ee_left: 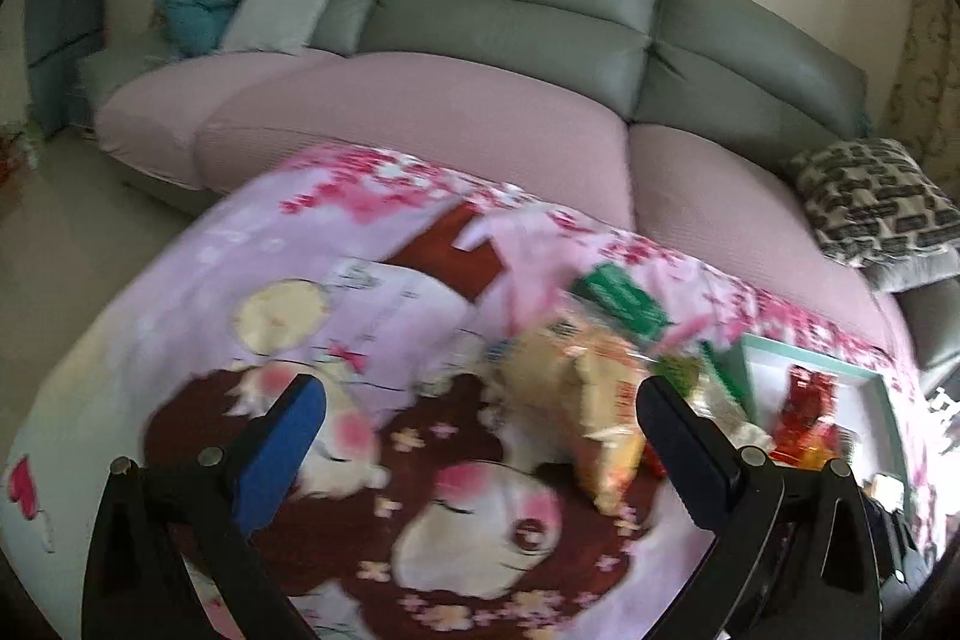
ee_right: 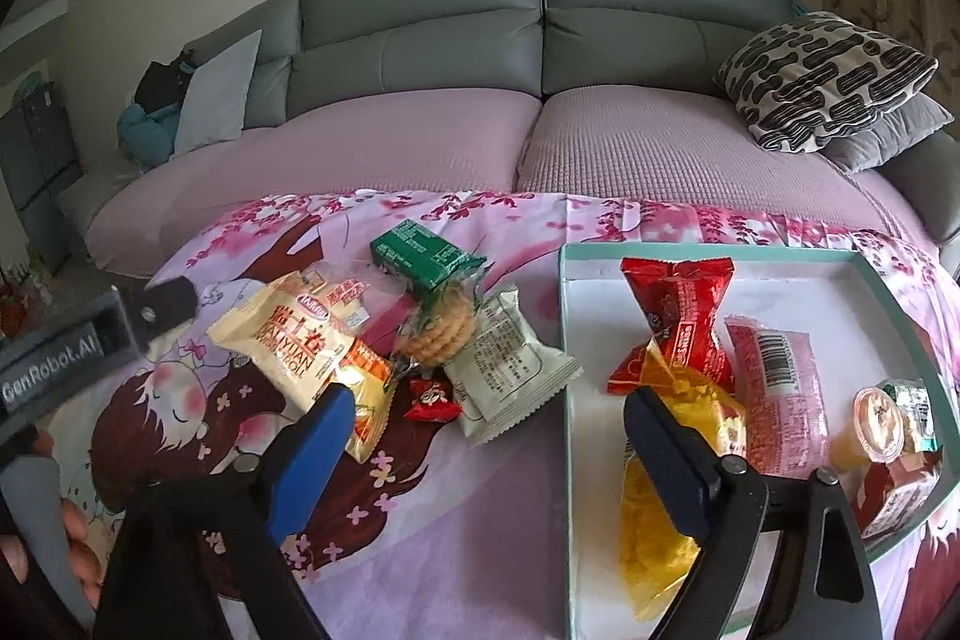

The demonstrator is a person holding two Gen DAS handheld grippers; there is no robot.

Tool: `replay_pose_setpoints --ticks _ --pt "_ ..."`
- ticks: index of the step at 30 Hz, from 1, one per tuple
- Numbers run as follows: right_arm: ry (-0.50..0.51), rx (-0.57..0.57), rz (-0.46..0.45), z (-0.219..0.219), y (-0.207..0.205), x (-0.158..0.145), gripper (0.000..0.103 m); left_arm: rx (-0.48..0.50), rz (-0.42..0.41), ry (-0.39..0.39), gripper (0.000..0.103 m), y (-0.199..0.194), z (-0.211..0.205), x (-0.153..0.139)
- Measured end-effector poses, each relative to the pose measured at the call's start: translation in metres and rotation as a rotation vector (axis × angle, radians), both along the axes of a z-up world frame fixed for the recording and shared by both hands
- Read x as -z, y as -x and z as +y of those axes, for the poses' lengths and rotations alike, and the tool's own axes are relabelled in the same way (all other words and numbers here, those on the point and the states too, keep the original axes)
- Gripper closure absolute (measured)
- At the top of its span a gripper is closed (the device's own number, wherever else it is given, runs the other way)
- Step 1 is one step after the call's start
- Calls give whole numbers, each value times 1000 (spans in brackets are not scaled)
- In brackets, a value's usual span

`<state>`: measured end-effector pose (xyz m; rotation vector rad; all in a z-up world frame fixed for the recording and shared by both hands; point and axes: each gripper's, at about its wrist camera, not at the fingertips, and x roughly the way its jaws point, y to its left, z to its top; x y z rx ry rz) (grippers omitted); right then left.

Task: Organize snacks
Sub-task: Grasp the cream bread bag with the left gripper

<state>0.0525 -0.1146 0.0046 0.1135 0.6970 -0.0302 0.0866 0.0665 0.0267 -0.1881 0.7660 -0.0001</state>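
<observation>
Right gripper (ee_right: 486, 415): your jaws stand wide, nothing pressed between the blue pads; lower centre of the right view.
Left gripper (ee_left: 480, 400): wide too, empty, over the blurred cartoon cloth (ee_left: 372, 292).
Yellow crinkly wrapper (ee_right: 666, 520): glossy film, lower right, lying in the tray just beside your right pad.
Tray (ee_right: 888, 298): shallow, white, teal-rimmed, right side.
Loose pile: left of the tray; cream pouch (ee_right: 288, 346) reads "ROLL", green box (ee_right: 420, 250) behind it.
Red twisted wrappers (ee_right: 678, 316): one large, in the tray.
</observation>
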Motion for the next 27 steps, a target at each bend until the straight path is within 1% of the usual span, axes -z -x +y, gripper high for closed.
replay_pose_setpoints --ticks 4,9,12,13,14,15,16,19,21,22,23,25,27 --pt "2 -6 6 -4 -8 -1 23 34 22 44 0 -7 -14 6" --pt "-10 -26 1 -8 -22 -3 32 61 48 68 0 -19 -25 14" --pt "-19 -46 10 -8 -30 0 37 67 62 97 1 -24 -28 21" --pt "-23 -56 15 -8 -34 2 41 67 69 105 5 -25 -28 22" --pt "-22 -62 21 -7 -36 3 43 70 78 121 12 -26 -29 25" --pt "-19 -68 28 -6 -38 5 46 72 84 132 15 -27 -29 26" --pt "-15 -74 35 -4 -40 7 46 71 97 148 17 -29 -28 29" --pt "-17 -88 49 -2 -45 11 47 59 114 164 18 -31 -25 34" --pt "-23 -96 55 0 -47 13 47 50 126 177 24 -32 -23 36" --pt "-26 -96 57 0 -47 14 47 49 135 194 30 -33 -21 38" --pt "-28 -96 59 0 -48 14 48 53 140 209 32 -33 -21 39" --pt "-26 -95 65 0 -48 16 47 65 152 238 32 -34 -21 42" --pt "-22 -91 68 -1 -49 17 48 74 160 247 38 -34 -24 44"
